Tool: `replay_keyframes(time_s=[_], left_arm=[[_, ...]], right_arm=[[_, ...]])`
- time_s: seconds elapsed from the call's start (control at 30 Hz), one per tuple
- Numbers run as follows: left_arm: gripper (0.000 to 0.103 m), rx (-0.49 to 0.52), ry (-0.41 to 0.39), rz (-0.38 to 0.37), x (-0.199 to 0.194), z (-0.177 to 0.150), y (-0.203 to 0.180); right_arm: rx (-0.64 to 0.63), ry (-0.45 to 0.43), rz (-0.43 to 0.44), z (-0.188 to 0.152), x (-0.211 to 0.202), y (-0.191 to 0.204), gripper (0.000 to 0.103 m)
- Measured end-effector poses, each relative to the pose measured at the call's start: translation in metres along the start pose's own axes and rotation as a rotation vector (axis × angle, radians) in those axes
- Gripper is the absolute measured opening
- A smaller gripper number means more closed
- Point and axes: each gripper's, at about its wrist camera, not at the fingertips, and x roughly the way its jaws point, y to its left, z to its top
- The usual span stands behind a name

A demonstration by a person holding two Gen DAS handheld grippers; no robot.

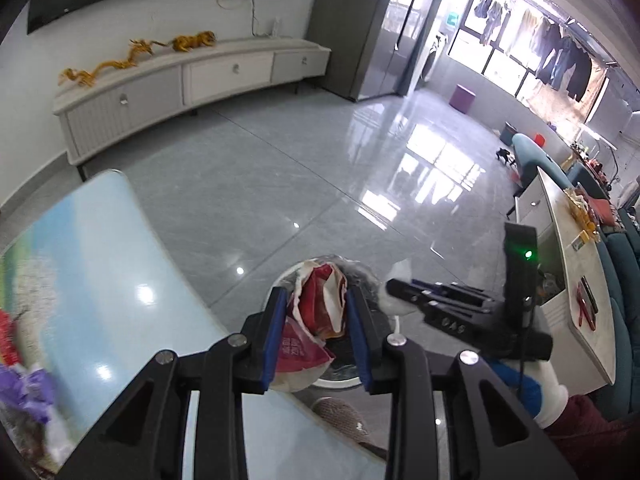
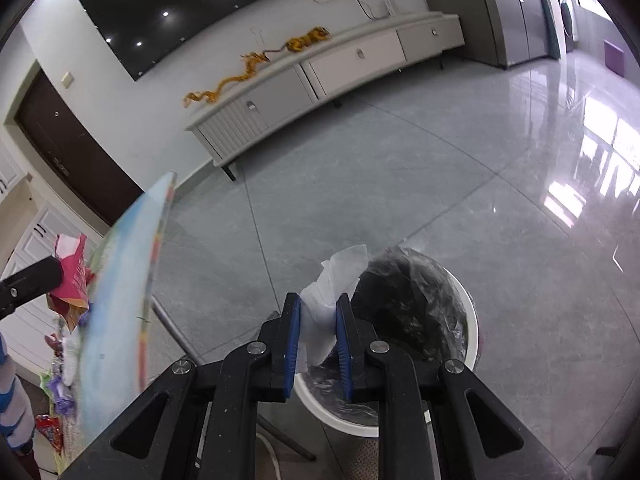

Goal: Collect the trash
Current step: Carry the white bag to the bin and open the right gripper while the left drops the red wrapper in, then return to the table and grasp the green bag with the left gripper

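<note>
My left gripper [image 1: 316, 300] is shut on a crumpled red and white snack wrapper [image 1: 320, 304], held over a round white bin. Its rim [image 1: 286, 274] peeks out behind the wrapper. My right gripper [image 2: 317, 306] is shut on a crumpled white tissue [image 2: 332, 284], just left of the white bin [image 2: 468, 312] lined with a black plastic bag [image 2: 412, 300]. In the left wrist view the right gripper [image 1: 390, 286] comes in from the right with the tissue [image 1: 394, 280] at its tip. The left gripper's black body [image 2: 30, 282] with the red wrapper [image 2: 74, 276] shows at the right wrist view's left edge.
A glossy pale blue table [image 1: 108, 272] with more wrappers at its left end [image 1: 24, 384] lies to the left. A white TV cabinet [image 1: 180, 84] stands across the grey tiled floor [image 1: 260, 184]. A second low table [image 1: 580, 280] and teal sofa [image 1: 624, 304] are at right.
</note>
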Motion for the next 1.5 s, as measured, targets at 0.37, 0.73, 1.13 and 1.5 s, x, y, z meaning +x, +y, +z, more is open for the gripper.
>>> replay_keyframes(time_s=[0.37,0.73,1.13,1.5], left_arm=[[0.046,-0.07,0.092,-0.095,0.074,0.021,-0.009],[0.046,-0.097,-0.024,-0.048,0.033,0.014,0.002],[0.047,-0.044,-0.297,0.166,-0.075,-0.026,0.011],[0.063,-0.083,-0.35,0.291,-0.149,-0.078,0.069]], right_arm=[[0.047,0.078,-0.09,-0.011,0.033,-0.038,0.041],[0.027,0.045,-0.132,-0.004,0.009,-0.021,0.048],[-0.147,-0.054,-0.111,0.0,-0.044,0.071,0.054],[-0.311,-0.125,-0.029,-0.004,-0.074,0.176,0.055]])
